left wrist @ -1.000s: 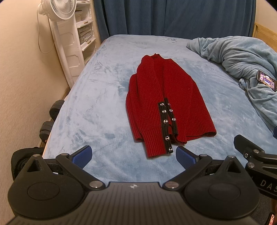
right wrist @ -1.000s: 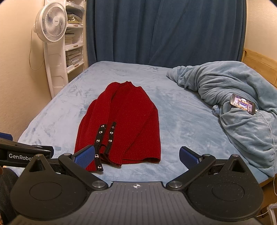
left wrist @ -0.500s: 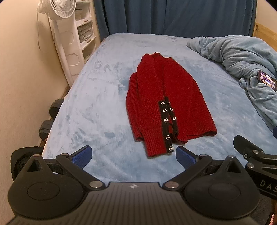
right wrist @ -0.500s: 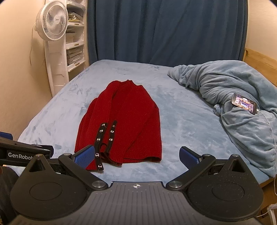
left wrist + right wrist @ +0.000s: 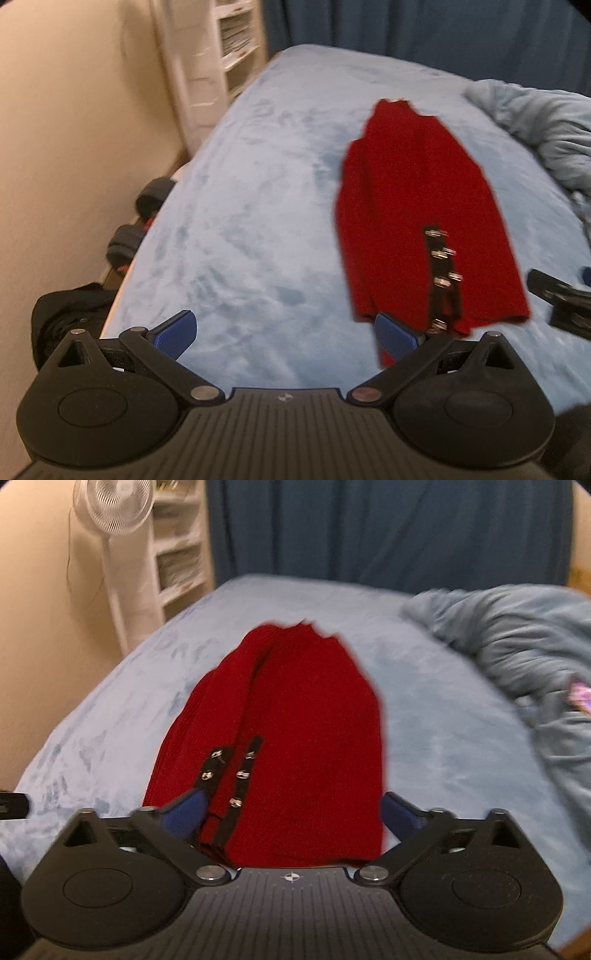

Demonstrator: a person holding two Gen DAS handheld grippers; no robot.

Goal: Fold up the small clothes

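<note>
Hand-held gripper on the right (image 5: 291, 812) is hanging with its jaws spread wide over the near hem of a red knitted cardigan (image 5: 295, 716), grasping nothing, while the left hand-held gripper (image 5: 286, 328), equally released, is hovering beside the garment's left edge. The cardigan is lying flat and lengthwise on the bed (image 5: 240, 229), sleeves already folded in over the body, black button bands (image 5: 225, 775) facing up. To fold it well, each pair of jaws should probably be closing on a hem corner, catching every layer, then carrying the hem evenly toward the collar so the sleeves stay tucked. A rumpled blue duvet (image 5: 517, 646) is lying to the right, a white fan (image 5: 114, 506) standing by the wall.
</note>
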